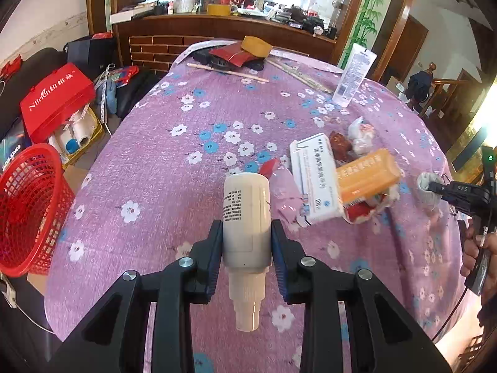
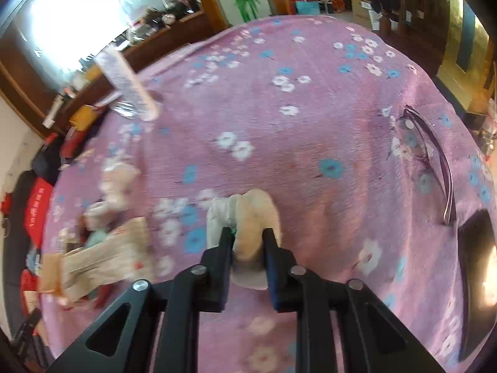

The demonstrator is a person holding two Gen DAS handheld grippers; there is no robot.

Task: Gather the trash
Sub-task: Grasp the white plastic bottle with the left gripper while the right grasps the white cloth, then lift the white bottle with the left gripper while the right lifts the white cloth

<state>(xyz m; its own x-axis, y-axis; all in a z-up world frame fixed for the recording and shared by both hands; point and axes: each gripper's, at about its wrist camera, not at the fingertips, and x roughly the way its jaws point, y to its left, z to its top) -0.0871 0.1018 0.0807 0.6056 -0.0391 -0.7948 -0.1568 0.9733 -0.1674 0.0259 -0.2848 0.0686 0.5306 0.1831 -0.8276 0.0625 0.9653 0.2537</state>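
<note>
Left tool (image 1: 247, 242) pinches a white bottle (image 1: 247, 217) across its body, nozzle toward the camera, so it lifts clear of the table (image 1: 155, 171). Right tool (image 2: 247, 242) is pressed on a crumpled tissue wad (image 2: 245, 217), whose soft bulk bulges beyond the pads. The remaining trash, a white carton (image 1: 313, 180), an orange box (image 1: 366, 175) and wrappers, lies clustered at the table's right. A red basket (image 1: 28, 208) stands off the near left edge, probably the destination for both loads.

Lived-in home — floral tablecloth (image 1: 186, 161), cluttered wooden sideboard (image 1: 223, 28), staircase banister (image 1: 447, 84)
</note>
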